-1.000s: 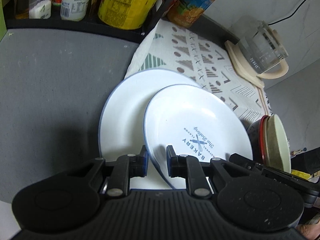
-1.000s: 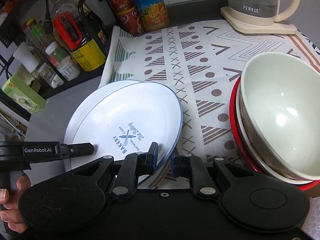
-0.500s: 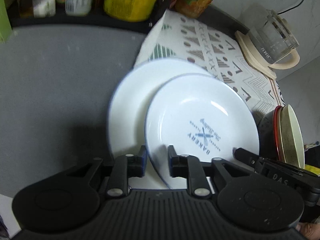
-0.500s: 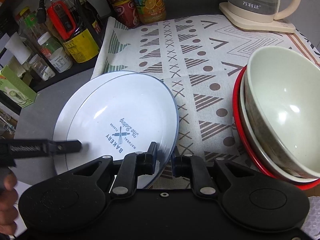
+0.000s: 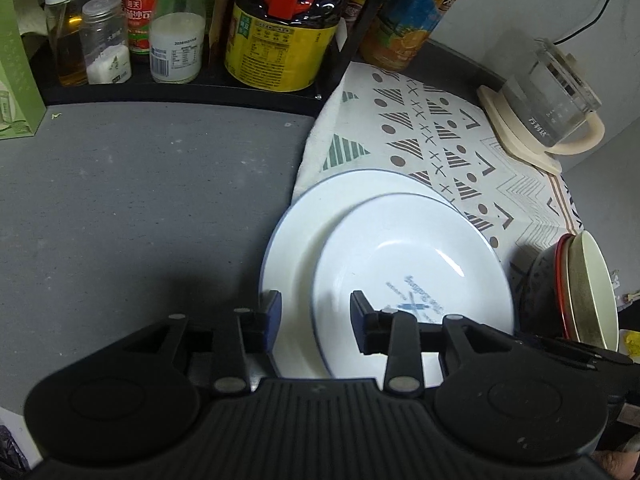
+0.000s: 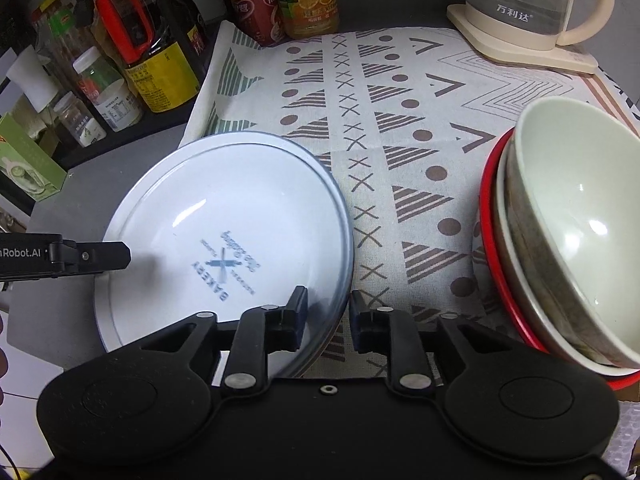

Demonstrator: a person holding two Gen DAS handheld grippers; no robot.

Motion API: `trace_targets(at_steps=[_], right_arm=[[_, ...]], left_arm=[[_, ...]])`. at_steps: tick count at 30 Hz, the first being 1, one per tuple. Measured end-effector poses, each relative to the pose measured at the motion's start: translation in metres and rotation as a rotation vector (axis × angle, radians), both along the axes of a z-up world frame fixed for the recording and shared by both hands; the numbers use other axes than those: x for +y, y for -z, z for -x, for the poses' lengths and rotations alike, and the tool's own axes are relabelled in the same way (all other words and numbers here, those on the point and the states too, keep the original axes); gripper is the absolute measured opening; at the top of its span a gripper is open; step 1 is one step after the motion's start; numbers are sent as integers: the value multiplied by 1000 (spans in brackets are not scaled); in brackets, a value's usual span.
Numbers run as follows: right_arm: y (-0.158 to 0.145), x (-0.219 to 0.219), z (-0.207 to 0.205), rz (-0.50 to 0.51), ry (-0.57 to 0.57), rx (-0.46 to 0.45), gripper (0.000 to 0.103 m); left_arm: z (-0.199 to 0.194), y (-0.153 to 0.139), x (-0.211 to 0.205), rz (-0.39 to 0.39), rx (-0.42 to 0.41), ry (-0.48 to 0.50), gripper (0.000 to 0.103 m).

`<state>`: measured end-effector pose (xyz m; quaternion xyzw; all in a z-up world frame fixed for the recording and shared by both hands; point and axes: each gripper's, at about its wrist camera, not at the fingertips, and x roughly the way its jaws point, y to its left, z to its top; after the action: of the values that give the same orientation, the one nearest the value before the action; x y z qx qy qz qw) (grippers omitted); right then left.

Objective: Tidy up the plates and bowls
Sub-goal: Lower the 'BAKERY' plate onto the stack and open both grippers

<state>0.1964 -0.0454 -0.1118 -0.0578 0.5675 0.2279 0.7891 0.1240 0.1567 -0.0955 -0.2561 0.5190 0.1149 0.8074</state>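
Two white plates with thin blue rims lie stacked where the grey counter [image 5: 140, 200] meets the patterned cloth [image 6: 400, 140]. The upper plate [image 5: 412, 272] carries a blue "BAKERY" print and sits offset on the lower plate [image 5: 296, 264], whose bare rim shows as a crescent on the side towards 9 o'clock in the left wrist view. In the right wrist view the stack occupies the region from centre towards 8 o'clock.

The left gripper [image 5: 314, 322] points steeply down over the near edge of the stack. Its jaws are opening: a narrow gap, with the rim of the upper plate between them, and the pads stand clear of it on both sides.

The right gripper [image 6: 328, 318] is at the opposite edge of the same stack, also pointing steeply down. Its jaws are opening, at a narrow gap; the plates' rim runs between them. Motion blur on that rim prevents a firm finding, but the pads appear not to press on it.

A stack of bowls [image 6: 560, 240] stands on the cloth at 3 o'clock in the right wrist view, well apart from the plates: a pale bowl nested in others, with a red rim outermost. A glass kettle [image 6: 536, 4] on a cream base stands at 1 o'clock. Bottles and jars [image 5: 176, 40] line a dark shelf along 11 to 12 o'clock in the left wrist view.
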Motion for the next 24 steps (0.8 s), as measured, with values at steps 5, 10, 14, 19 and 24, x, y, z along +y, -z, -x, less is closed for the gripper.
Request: trace_targets(at_steps=[5, 10, 14, 19, 24], right_arm=[[2, 4, 1, 14, -7, -8, 27], [3, 4, -1, 21, 9, -1, 33], [-5, 4, 2, 2, 12, -13, 50], [-25, 0, 3, -35, 30, -67, 72], [-49, -7, 5, -76, 51, -134, 86]], left_arm=[[2, -3, 0, -12, -6, 7, 35], [3, -8, 3, -36, -10, 9, 40], [3, -3, 5, -27, 14, 13, 41], [4, -6, 7, 12, -8, 20, 49], [-2, -17, 4, -12, -27, 37, 51]])
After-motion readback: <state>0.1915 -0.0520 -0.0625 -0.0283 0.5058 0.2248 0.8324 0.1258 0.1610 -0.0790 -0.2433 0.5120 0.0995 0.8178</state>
